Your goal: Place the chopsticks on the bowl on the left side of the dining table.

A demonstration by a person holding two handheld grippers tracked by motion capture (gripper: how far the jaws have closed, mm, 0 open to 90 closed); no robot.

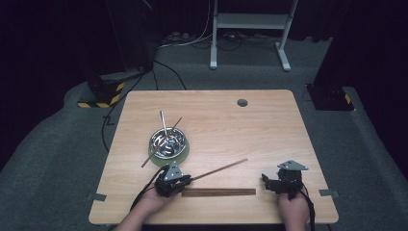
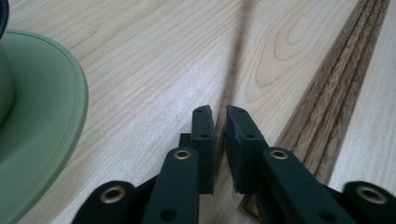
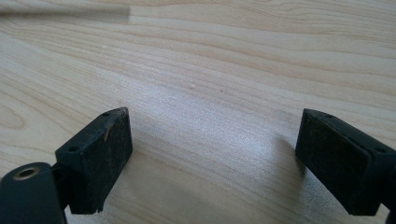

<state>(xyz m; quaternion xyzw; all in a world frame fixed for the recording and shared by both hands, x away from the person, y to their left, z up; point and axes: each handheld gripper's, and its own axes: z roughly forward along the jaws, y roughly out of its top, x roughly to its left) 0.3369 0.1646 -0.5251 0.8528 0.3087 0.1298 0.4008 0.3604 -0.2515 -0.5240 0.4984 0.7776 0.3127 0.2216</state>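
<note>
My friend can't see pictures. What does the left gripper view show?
Two black tongs are pinched nearly shut on a thin dark chopstick that stretches away over a pale wooden table. A green plate's rim curves in at the left, and a dark wooden strip runs along the right.

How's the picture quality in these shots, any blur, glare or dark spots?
High view: the table is evenly lit, the room behind is nearly black, and the metal bowl glints. Left gripper view: the stick held in the left claw blurs toward the top, while the wood grain stays fairly sharp. Right gripper view: a pale sheen on the table between the open right claw.
</note>
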